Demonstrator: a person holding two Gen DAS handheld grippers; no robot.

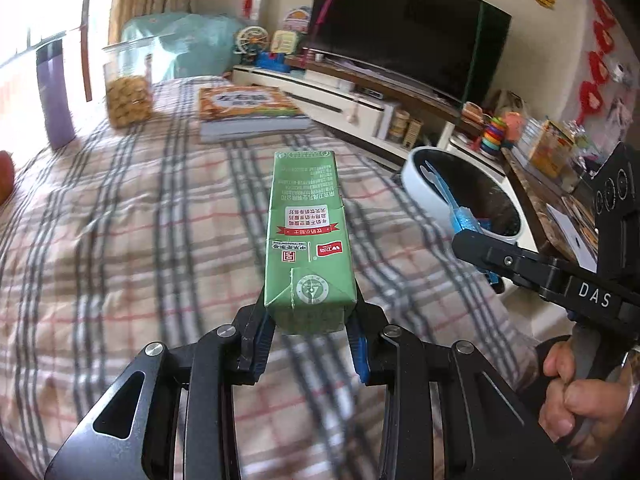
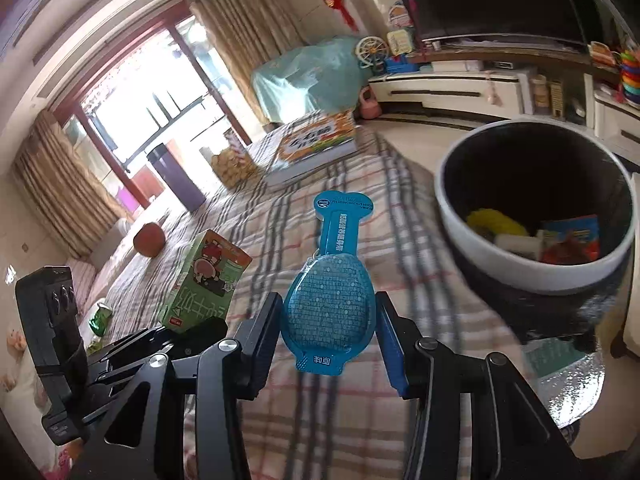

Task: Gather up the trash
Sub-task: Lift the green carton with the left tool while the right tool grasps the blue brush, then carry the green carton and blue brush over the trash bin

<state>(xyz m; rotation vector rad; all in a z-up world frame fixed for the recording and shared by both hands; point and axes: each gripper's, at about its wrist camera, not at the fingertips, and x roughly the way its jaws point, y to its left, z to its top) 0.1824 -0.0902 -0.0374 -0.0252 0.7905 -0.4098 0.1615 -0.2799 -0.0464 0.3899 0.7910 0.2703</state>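
2 close wrist views, shared bin [image 1: 420,184]

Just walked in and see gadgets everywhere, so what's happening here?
A person is clearing trash off a plaid-covered bed with two handheld grippers. The left gripper is shut on a green milk carton; the right gripper is shut on a blue plastic packet. Both are near the white-rimmed trash bin, which already holds some rubbish.

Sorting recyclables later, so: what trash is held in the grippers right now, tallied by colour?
Green: 1, the milk carton in the left gripper
Blue: 1, the blister pack in the right gripper
Total: 2
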